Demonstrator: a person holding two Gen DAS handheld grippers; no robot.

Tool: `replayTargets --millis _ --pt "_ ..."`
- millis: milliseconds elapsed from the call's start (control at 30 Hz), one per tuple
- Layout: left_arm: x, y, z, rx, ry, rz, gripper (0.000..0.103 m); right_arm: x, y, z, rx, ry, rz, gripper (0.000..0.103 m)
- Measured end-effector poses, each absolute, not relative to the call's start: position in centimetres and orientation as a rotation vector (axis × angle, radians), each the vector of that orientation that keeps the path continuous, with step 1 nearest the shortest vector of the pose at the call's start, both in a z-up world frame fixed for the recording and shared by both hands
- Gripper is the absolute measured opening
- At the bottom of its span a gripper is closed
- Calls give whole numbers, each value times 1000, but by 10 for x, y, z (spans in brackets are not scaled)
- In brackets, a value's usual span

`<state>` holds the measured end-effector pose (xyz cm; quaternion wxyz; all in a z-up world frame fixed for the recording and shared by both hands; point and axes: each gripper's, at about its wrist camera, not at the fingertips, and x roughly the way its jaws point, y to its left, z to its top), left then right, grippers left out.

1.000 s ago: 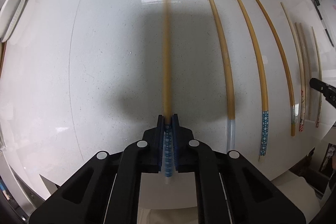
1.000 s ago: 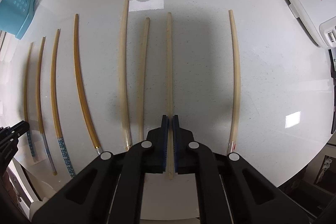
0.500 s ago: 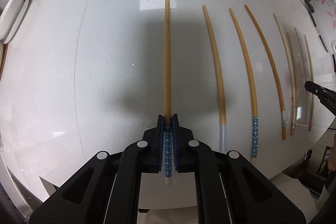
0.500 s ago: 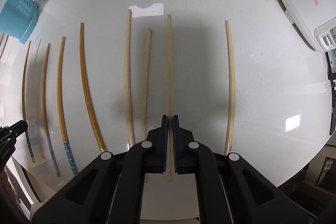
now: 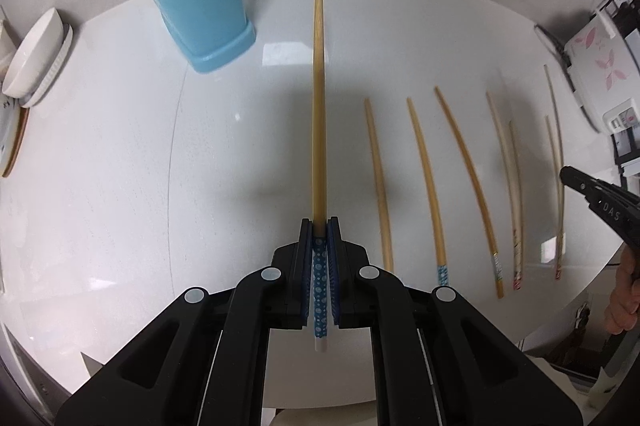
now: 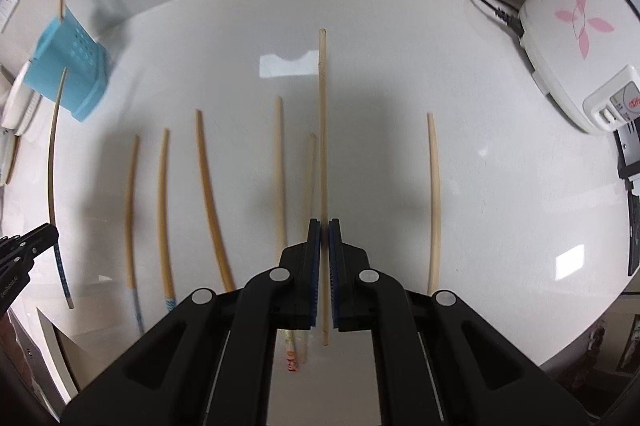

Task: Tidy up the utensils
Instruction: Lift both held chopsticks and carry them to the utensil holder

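My left gripper [image 5: 320, 226] is shut on a bamboo chopstick with a blue dotted end [image 5: 319, 106], held above the white table and pointing toward the blue utensil holder [image 5: 196, 6], which holds chopsticks. My right gripper [image 6: 324, 226] is shut on a pale plain chopstick [image 6: 322, 126], also lifted off the table. Several more chopsticks [image 5: 424, 178] lie in a row on the table between the two grippers; they also show in the right wrist view [image 6: 208, 194]. The left gripper with its chopstick [image 6: 52, 162] shows at the left edge of the right wrist view.
A white round table [image 5: 120, 166] carries everything. A white bowl on a dish [image 5: 36, 58] sits at the far left. A white appliance with pink flowers [image 6: 576, 26] and its black cable [image 6: 492, 6] stand at the right. The blue holder [image 6: 68, 66] is far left in the right view.
Both grippers have risen with their chopsticks, lifting them off the table. The table and the row of chopsticks look farther away, and the blue holder has come fully into the left view.
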<state>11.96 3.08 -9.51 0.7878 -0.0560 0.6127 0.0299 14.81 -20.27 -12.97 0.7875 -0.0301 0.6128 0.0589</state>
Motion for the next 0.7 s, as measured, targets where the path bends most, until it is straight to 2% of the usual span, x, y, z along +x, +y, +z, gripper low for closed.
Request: replayTargets --millis 700 --pt "117 85 -10 -187 1015 159 7 171 -136 -50 -49 1062 329 3"
